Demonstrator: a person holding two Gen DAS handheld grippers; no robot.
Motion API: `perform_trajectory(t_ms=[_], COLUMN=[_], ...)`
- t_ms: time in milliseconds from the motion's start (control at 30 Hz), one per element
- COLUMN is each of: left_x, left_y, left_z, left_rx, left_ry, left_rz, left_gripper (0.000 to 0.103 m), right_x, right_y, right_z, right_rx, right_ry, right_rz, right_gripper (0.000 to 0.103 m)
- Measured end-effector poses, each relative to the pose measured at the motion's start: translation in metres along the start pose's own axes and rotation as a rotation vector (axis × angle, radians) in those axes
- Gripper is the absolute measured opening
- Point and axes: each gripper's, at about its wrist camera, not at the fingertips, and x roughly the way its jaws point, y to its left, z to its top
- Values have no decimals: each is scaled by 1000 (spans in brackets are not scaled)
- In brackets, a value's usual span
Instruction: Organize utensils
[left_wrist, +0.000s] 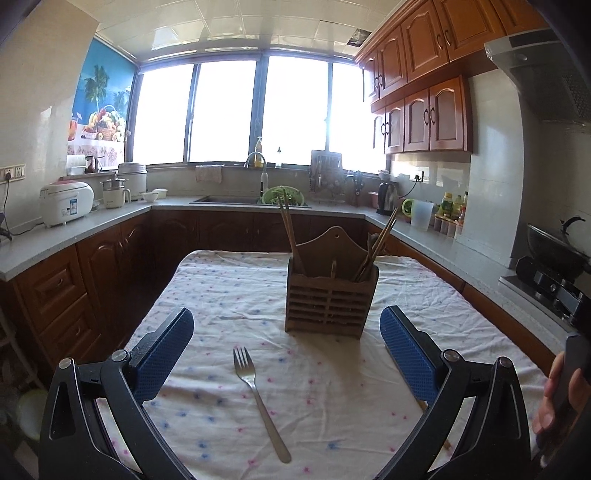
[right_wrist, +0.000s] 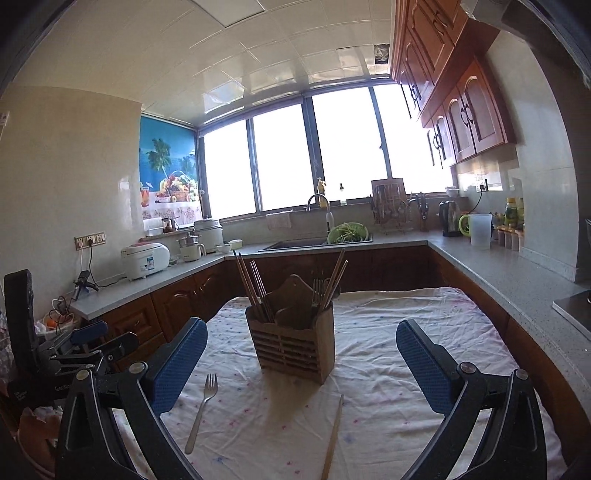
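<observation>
Fork (left_wrist: 258, 398): shiny smooth metal. Caddy (left_wrist: 330, 299): matt slatted wood. Chopstick (right_wrist: 332, 439): plain wood. Cloth (left_wrist: 221, 295) over the surface: wrinkled matt cotton, dotted. My fingers (left_wrist: 164, 356): blue textured rubbery pads, black plastic.

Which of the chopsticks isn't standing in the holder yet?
The single chopstick lying flat on the tablecloth, right of the fork. All the others stand upright in the wooden holder.
</observation>
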Motion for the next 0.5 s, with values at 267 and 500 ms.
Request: perform_trajectory(t_ms=[267,500], left_x=[7,11], left_y=[-3,-9], left_z=[-42,-70], left_rx=[13,40], left_ry=[24,57], left_rz=[47,63], left_gripper=[103,103], right_x=[5,-2], right_y=[-11,-18], right_z=[-57,-80], right_rx=[32,33], right_ry=[68,100], right_rz=[-54,-89], right_gripper=[103,103])
